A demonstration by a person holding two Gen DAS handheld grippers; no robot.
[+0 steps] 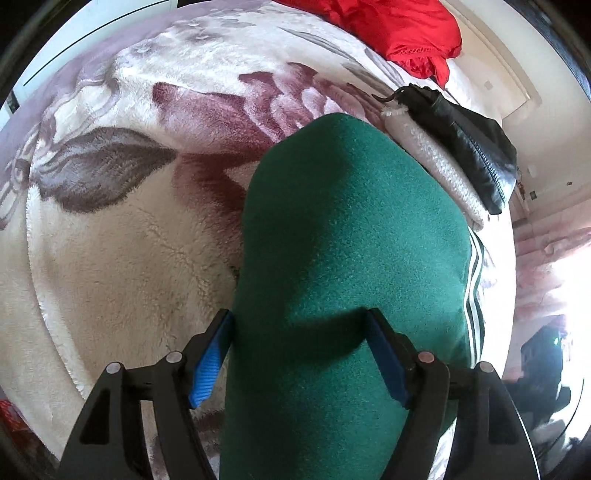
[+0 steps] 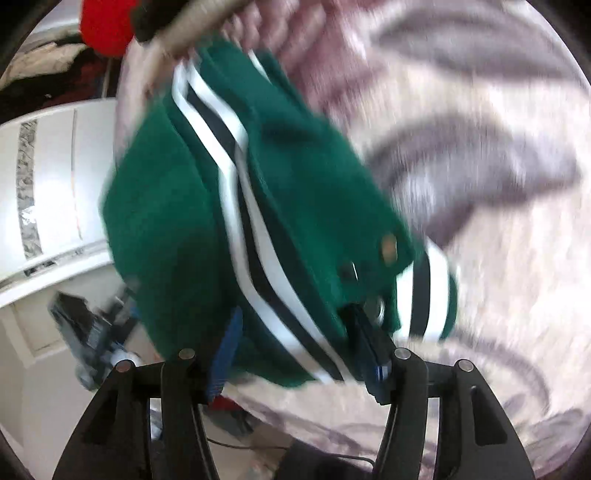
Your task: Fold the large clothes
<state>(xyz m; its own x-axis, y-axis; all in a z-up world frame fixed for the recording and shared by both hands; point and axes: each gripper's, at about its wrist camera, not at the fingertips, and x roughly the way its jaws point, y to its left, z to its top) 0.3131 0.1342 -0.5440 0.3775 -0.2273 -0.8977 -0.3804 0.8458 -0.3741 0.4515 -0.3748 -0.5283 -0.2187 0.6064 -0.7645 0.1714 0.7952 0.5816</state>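
A folded green jacket with white and black stripes lies on a floral fleece blanket on the bed. My left gripper has its jaws wide apart, straddling the near end of the jacket, with the fabric between the blue pads. In the right wrist view the same jacket shows its stripes and snap buttons. My right gripper is also spread wide, with the jacket's striped edge between its fingers. That view is motion-blurred.
A red garment lies at the far end of the bed. A black leather item and a pale knit piece lie right of the jacket. The bed edge, white furniture and floor clutter show at left in the right wrist view.
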